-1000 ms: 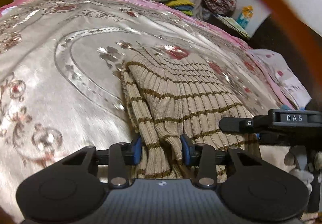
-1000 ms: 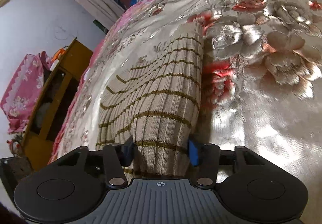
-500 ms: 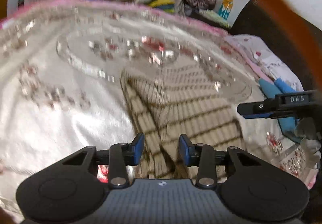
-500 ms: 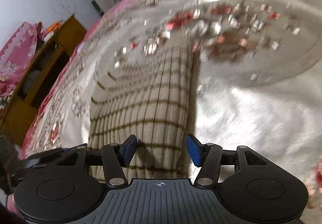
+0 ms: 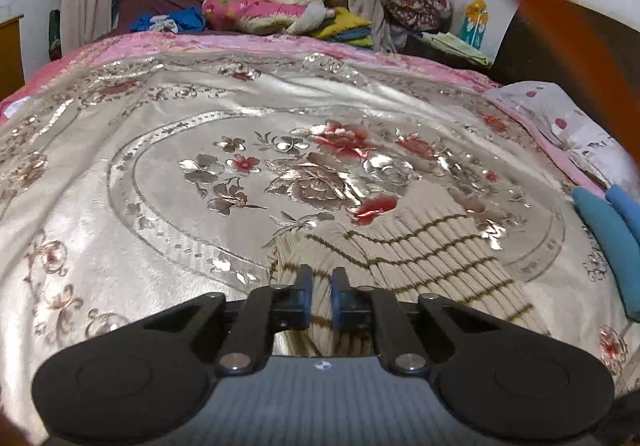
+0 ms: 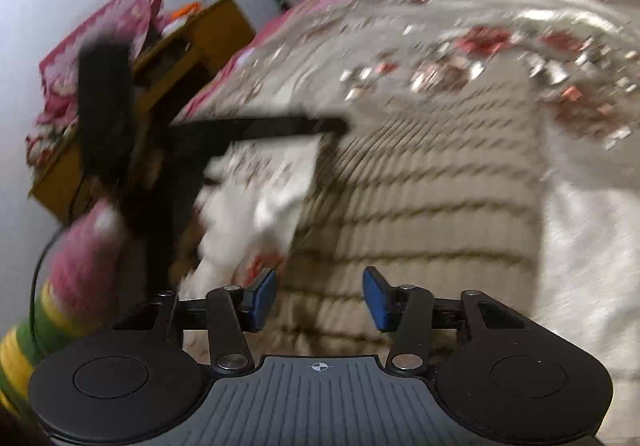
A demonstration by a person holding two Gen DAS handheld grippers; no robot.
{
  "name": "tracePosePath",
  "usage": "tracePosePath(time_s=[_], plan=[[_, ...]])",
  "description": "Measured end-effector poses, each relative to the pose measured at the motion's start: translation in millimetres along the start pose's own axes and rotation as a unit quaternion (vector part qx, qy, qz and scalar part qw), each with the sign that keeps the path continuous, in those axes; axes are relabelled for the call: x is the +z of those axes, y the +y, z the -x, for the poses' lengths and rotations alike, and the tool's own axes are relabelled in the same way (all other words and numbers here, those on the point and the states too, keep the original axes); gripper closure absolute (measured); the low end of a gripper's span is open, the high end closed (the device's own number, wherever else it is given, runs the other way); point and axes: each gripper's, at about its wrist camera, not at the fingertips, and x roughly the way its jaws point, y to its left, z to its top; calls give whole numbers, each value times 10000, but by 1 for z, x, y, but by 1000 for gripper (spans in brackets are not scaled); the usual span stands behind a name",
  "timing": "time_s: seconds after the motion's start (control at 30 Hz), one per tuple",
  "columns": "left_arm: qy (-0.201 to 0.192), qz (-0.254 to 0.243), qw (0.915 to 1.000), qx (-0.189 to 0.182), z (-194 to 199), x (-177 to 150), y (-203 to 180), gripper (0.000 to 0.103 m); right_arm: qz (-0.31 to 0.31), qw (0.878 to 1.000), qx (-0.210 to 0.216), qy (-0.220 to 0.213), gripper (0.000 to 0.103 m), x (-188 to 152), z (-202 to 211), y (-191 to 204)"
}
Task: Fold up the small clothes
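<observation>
Left wrist view: the left gripper (image 5: 319, 296), half open a second ago over the sweater's (image 5: 432, 246) bunched edge, has now clamped to a narrow slit; whether knit is pinched is unclear. The sweater lies at four o'clock on the bedspread (image 5: 168, 173), flatter than before, so a fold looks finished.

Right wrist view: the right gripper (image 6: 319, 298) is closing, pads clear of the knit (image 6: 420, 197) below. Only here does the left gripper (image 6: 280, 125) show, blurred, at ten o'clock.
</observation>
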Motion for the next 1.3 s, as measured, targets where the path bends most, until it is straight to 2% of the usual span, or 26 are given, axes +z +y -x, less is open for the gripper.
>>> tracePosePath(time_s=[0.23, 0.47, 0.63, 0.83, 1.3], plan=[[109, 38, 9995, 279, -26, -10, 11, 90, -46, 9997, 26, 257, 63, -6, -41, 3], [107, -96, 9987, 492, -12, -9, 1, 89, 135, 9996, -32, 257, 62, -13, -44, 12], [-69, -83, 9994, 336, 23, -9, -9, 89, -45, 9999, 30, 103, 61, -13, -32, 15], [3, -205, 9994, 289, 51, -27, -26, 89, -95, 9999, -24, -38, 61, -20, -14, 23], [448, -204, 9974, 525, 59, -67, -38, 89, -372, 9982, -426, -195, 61, -40, 20, 16]])
